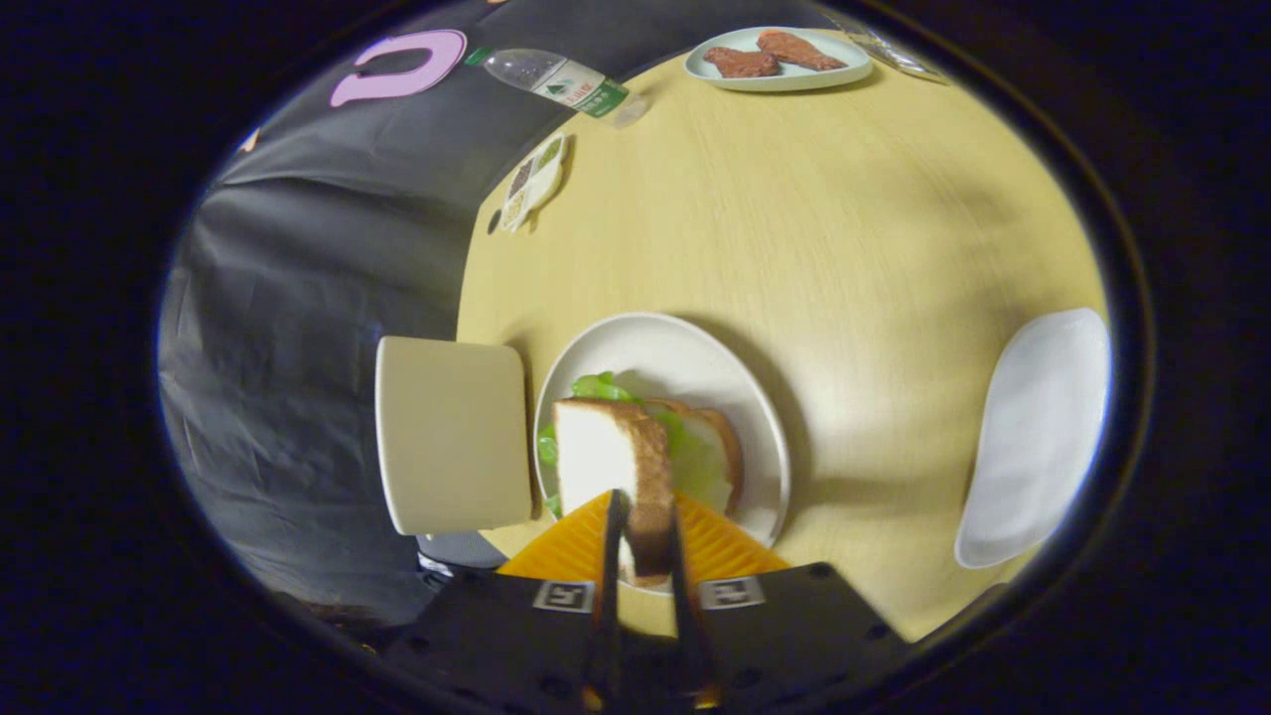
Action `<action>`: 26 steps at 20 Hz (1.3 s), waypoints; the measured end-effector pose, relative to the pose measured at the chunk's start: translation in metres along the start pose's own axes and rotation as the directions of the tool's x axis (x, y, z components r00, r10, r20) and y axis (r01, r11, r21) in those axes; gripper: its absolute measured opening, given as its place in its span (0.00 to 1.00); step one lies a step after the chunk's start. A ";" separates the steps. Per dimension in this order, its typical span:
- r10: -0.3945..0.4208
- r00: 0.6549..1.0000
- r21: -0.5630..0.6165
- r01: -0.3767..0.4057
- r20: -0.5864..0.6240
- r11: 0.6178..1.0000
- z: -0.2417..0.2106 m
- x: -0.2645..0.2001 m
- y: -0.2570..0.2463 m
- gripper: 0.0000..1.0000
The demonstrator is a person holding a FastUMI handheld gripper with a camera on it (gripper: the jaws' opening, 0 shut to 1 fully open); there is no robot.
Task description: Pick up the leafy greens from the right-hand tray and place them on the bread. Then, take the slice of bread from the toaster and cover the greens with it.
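The claw (643,541) is clamped on a white crusted bread slice (608,457), held on edge over bright green leafy greens (685,452) on the round white plate (695,348); next, seemingly, laying it flat.

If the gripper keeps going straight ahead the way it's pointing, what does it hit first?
The gripper is shut on the bread slice, so that slice leads. Straight ahead it would probably first meet the greens on the lower bread on the white plate, though depth is hard to judge.
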State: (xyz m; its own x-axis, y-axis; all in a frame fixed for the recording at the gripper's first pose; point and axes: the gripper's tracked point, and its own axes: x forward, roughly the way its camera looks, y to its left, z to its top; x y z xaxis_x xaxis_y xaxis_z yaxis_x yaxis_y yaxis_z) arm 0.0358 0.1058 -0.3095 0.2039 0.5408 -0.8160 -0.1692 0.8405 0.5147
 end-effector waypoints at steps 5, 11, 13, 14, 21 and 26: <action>-0.058 0.997 -0.023 0.059 0.044 0.998 0.006 -0.002 -0.013 0.49; -0.052 0.978 -0.029 0.059 0.201 0.998 0.032 -0.041 -0.005 0.93; -0.058 0.958 -0.053 0.076 0.282 0.996 0.044 -0.063 -0.002 1.00; -0.059 0.943 -0.062 0.083 0.326 0.995 0.050 -0.075 0.001 1.00; -0.007 0.759 -0.163 0.149 0.651 0.975 0.088 -0.199 0.060 1.00; 0.048 0.559 -0.206 0.223 0.828 0.953 0.099 -0.288 0.115 1.00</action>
State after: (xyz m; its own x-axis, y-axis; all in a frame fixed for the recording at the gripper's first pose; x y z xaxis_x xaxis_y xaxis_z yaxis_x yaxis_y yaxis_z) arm 0.0533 0.0497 0.0106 0.9038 0.3705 -0.2140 -0.3147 0.9145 0.2541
